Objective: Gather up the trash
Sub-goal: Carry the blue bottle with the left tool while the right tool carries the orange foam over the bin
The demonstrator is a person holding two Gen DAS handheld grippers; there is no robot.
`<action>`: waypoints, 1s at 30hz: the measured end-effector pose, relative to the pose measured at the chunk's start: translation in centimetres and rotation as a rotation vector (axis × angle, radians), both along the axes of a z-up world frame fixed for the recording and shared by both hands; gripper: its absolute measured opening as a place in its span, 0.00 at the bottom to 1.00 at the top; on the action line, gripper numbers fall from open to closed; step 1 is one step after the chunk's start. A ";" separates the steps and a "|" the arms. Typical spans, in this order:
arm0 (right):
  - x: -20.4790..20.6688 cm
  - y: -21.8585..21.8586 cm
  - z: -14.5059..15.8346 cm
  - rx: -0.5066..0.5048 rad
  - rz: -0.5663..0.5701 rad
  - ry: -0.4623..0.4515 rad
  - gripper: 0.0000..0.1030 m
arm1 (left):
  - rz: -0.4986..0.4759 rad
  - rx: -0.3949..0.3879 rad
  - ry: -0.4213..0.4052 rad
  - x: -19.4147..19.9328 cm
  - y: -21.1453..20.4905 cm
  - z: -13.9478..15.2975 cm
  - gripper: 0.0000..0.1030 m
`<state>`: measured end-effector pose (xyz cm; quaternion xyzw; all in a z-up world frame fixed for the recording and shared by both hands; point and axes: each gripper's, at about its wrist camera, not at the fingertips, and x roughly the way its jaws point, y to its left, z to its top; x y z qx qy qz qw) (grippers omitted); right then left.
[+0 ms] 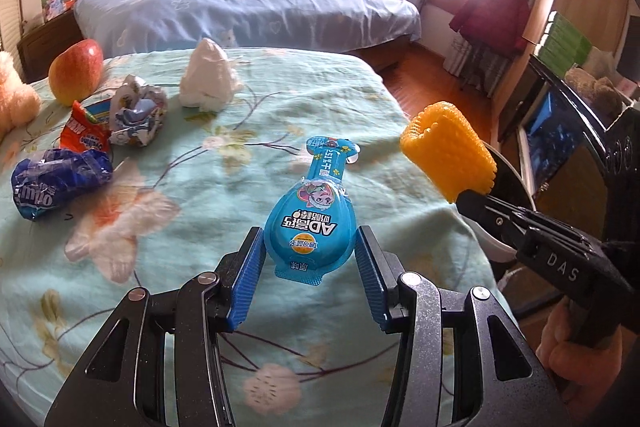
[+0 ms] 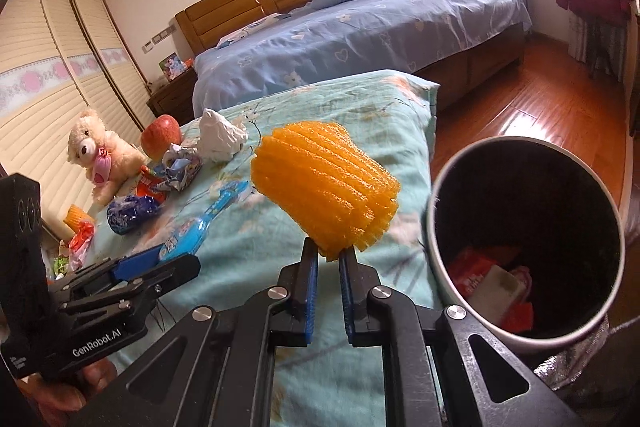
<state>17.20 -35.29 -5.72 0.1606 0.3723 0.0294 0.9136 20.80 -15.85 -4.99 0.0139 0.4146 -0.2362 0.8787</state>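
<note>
My left gripper (image 1: 310, 261) is shut on the wide end of a blue lollipop-shaped wrapper (image 1: 310, 211), whose stem points away over the green flowered bedspread (image 1: 240, 327). My right gripper (image 2: 328, 259) is shut on the lower edge of an orange foam fruit net (image 2: 324, 183), held up just left of a round trash bin (image 2: 520, 140). In the left wrist view the orange net (image 1: 448, 147) and right gripper (image 1: 474, 197) hang at the right. In the right wrist view the left gripper (image 2: 168, 257) sits low left with the blue wrapper (image 2: 200, 227) in it.
On the bedspread lie a white crumpled tissue (image 1: 208, 79), a crumpled patterned paper (image 1: 138, 115), a red wrapper (image 1: 82, 131), a blue wrapper (image 1: 60, 183), an apple (image 1: 76, 71) and a teddy bear (image 2: 100, 151). The bin holds red wrappers (image 2: 472, 267). A blue bed (image 2: 360, 35) stands behind.
</note>
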 end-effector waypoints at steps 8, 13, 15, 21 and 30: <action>-2.4 -1.5 0.0 -0.004 -0.049 -0.013 0.10 | -0.042 0.005 -0.004 -1.3 -1.8 0.1 0.44; -3.4 -2.9 -0.3 -0.006 -0.087 -0.011 0.10 | -0.075 0.006 -0.002 -1.9 -3.1 0.2 0.44; -3.7 -3.3 -0.3 -0.008 -0.098 -0.010 0.10 | -0.088 0.007 -0.005 -2.1 -3.7 0.3 0.44; -4.6 -4.8 -0.6 -0.011 -0.133 -0.003 0.10 | -0.124 0.006 -0.008 -2.6 -5.3 0.5 0.44; -5.6 -6.6 -0.9 -0.020 -0.172 0.003 0.10 | -0.172 0.013 -0.012 -3.0 -7.6 0.8 0.44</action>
